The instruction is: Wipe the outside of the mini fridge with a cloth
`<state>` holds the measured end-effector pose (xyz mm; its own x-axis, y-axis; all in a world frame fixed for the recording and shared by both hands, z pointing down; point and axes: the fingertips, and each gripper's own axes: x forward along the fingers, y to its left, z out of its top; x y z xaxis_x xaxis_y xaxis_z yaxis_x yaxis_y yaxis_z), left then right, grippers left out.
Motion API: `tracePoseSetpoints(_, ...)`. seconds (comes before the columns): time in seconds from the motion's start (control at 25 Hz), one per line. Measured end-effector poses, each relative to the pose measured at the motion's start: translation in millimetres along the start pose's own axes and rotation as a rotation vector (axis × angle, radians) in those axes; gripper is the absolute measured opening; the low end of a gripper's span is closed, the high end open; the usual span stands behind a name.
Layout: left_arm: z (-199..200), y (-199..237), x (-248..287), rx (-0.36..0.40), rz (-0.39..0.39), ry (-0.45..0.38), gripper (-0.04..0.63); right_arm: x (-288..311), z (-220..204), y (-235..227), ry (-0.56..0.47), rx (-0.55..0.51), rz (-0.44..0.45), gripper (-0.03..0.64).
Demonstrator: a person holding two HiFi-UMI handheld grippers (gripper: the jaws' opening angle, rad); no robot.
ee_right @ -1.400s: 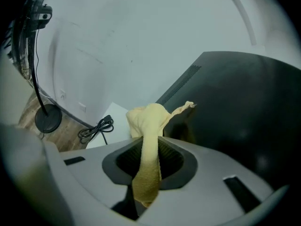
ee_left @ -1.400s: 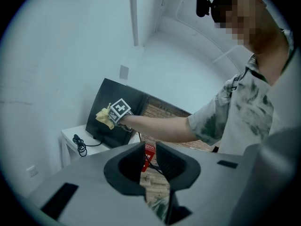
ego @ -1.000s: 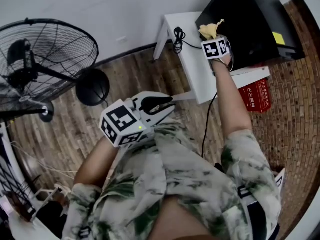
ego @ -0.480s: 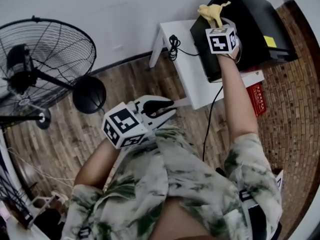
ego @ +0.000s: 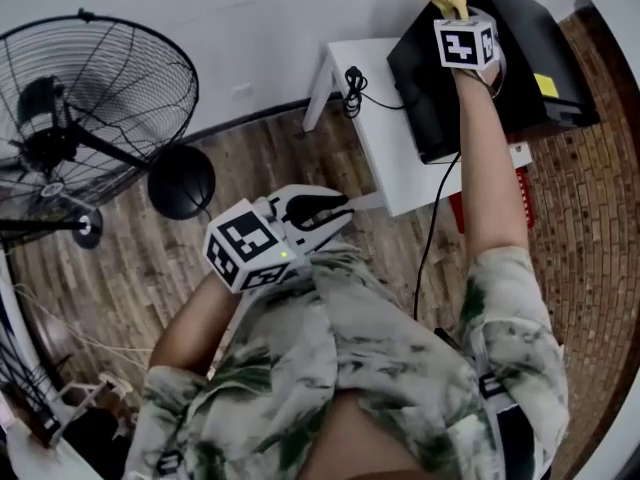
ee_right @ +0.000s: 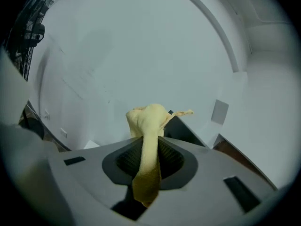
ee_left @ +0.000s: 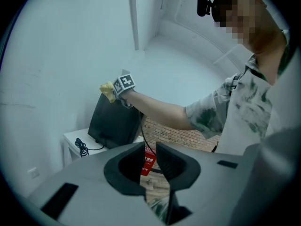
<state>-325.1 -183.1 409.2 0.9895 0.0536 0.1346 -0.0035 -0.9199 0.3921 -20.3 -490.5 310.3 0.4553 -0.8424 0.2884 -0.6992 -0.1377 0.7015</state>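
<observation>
Cloth (ee_right: pixel 148 147), yellow and limp, is clamped between the ribbed dark pads of the right gripper (ee_right: pixel 150 160). A bunched knob stands out ahead of the jaws, with a thin tail flicking toward 2 o'clock and a flat strip hanging back toward 6. Beyond the knob a black corner of the mini fridge (ego: pixel 550 33) peeks out against the pale wall (ee_right: pixel 141 55); whether fabric touches it I cannot tell. Over the last second this gripper has climbed the fridge from its near left corner to the far top edge, now at 1 o'clock in the head view. That stroke looks spent, and I judge most of the cabinet still unwiped. Left gripper (ee_left: pixel 150 148) idles close to the person's shirt (ego: pixel 350 368), jaws a narrow gap apart with nothing between them, barely shifted in that time. The fridge is a hard, flat-panelled black box with a yellow sticker (ego: pixel 546 85). It stands on a smooth white table (ego: pixel 395 168), with a coiled black cable (ego: pixel 355 76) at its 9 o'clock. Farther out, at 9 to 10 o'clock, a wire-caged fan (ego: pixel 90 118) stands on plank flooring (ego: pixel 150 258).
</observation>
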Motion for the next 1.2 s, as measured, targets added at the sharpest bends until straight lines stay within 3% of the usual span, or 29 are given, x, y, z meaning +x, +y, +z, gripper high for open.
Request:
tracePoseSetpoints(0.2,-0.5,8.9,-5.4,-0.015,0.024,-0.004,0.08,26.1,-34.8,29.6,0.093,0.002,0.035,0.089)
tracePoseSetpoints(1.2,-0.7,74.2,-4.3,-0.088,0.149,0.004,0.08,136.1,-154.8,172.9,0.314,0.033,0.235,0.089)
